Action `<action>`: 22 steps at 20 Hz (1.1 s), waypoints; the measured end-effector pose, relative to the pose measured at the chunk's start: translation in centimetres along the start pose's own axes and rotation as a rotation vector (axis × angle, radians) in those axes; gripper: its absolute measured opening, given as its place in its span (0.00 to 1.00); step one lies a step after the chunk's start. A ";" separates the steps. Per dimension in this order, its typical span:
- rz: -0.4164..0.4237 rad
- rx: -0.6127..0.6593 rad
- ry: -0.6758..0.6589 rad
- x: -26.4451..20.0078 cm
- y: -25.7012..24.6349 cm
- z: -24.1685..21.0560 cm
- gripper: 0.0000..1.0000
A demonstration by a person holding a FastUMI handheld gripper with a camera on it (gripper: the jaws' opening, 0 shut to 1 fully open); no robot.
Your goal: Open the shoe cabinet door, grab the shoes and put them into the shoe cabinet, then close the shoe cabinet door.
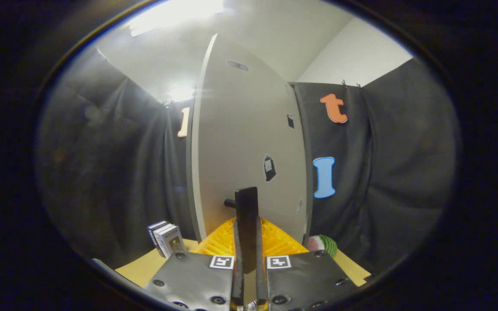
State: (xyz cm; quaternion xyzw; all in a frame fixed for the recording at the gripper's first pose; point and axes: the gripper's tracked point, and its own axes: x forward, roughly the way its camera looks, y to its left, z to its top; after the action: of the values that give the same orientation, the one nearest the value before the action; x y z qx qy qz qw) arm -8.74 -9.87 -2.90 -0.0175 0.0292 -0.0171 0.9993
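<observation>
I have the tool (pixel 246 242) closed down on the dark handle (pixel 246 216) of the shoe cabinet door (pixel 244 142), both fingers pressed against that upright bar, so I judge this to be a door step, though I cannot tell whether opening or closing. The door stands directly ahead of the handle, its pale panel seen at an angle. Next I would swing the handle along the door's arc without slipping; I cannot pick out the shoes.
</observation>
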 end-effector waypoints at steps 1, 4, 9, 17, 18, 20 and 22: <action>0.001 0.013 0.000 -0.5 -1.0 0.1 0.13; 0.002 0.012 0.004 -1.6 -3.5 0.3 0.12; -0.075 0.030 0.004 -2.6 -8.7 0.7 0.07; -0.129 0.064 -0.008 -2.5 -15.5 0.8 0.02; -0.124 0.056 -0.007 -2.5 -15.8 0.9 0.02; -0.114 0.043 0.007 -2.5 -16.0 0.6 0.02; -0.114 0.027 0.016 -2.8 -16.1 0.7 0.03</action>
State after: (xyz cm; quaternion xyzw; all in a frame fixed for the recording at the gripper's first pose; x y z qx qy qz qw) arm -12.05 -25.86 -1.49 -0.0055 0.0360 -0.0747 0.9965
